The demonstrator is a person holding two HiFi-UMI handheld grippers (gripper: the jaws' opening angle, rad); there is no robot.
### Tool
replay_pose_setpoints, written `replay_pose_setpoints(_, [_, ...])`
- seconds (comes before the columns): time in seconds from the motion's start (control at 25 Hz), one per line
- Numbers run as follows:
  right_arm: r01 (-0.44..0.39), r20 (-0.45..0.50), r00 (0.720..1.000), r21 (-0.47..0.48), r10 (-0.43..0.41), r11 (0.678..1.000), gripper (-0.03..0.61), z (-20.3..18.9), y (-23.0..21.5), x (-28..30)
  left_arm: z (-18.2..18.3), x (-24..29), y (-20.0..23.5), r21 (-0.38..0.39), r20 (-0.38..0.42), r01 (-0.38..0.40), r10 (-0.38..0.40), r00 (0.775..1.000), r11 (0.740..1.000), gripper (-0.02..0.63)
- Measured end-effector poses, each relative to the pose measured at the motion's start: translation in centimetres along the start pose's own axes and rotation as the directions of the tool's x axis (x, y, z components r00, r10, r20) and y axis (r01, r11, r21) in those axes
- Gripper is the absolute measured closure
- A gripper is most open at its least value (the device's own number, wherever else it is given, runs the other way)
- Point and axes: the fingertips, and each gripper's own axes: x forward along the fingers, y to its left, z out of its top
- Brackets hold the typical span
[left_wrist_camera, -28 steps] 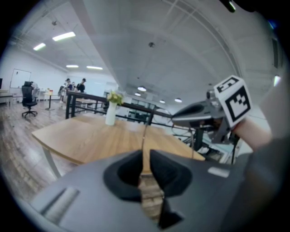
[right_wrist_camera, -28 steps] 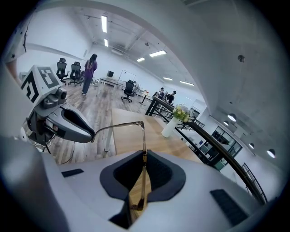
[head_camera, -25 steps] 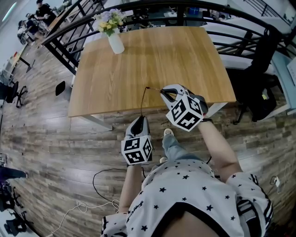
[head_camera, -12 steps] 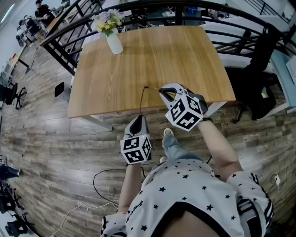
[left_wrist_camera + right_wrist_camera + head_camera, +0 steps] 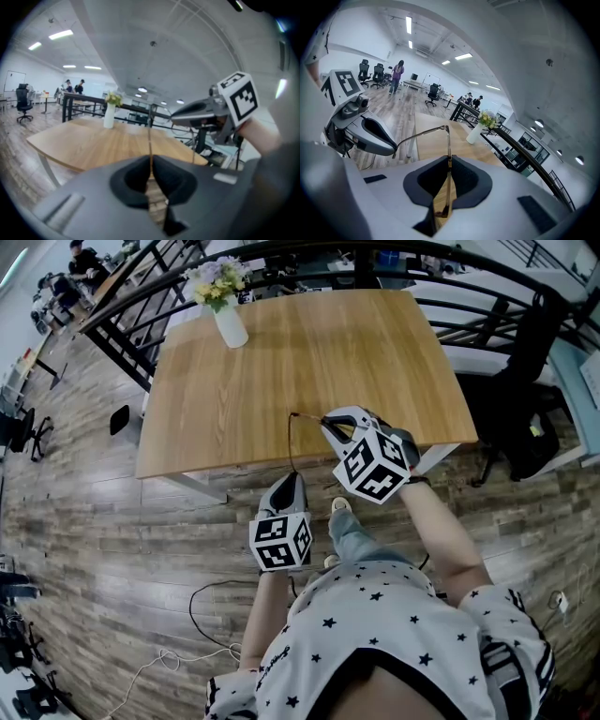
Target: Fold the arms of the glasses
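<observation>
The glasses [image 5: 449,187] are held up in the air in front of the person, off the near edge of the wooden surface [image 5: 281,362], with nothing resting on it but a vase of flowers [image 5: 232,324] at the far side.

The right gripper [image 5: 330,426] has its jaws clenched on the front of the frame. The lens stands edge-on between them and the hinge corner pokes out just beyond their tips. That grip looks meant to pin the frame steady so only the hinge can give.

From that corner one thin arm [image 5: 419,133] sweeps away sideways to the left gripper [image 5: 289,486]. Its jaws have just been closing and now pinch the far end of that arm, which runs straight out from between their tips toward the right gripper.

The arm is fully spread, so the fold has not begun. Holding it at its tip gives the most leverage about the hinge. The likely next move is to swing the left gripper's jaws across toward the lens. A wire this thin could bend or slip out if pushed off the hinge's own arc.
</observation>
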Motion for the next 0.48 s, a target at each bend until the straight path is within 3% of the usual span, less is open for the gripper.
replay_pose_setpoints(0.48, [-0.005,0.016,1.000,0.002,0.005,1.000,0.558,0.4,0.2,-0.2,0.1,0.9,-3.0,0.043,-0.013,0.088,-0.087,0.996,0.995,0.594])
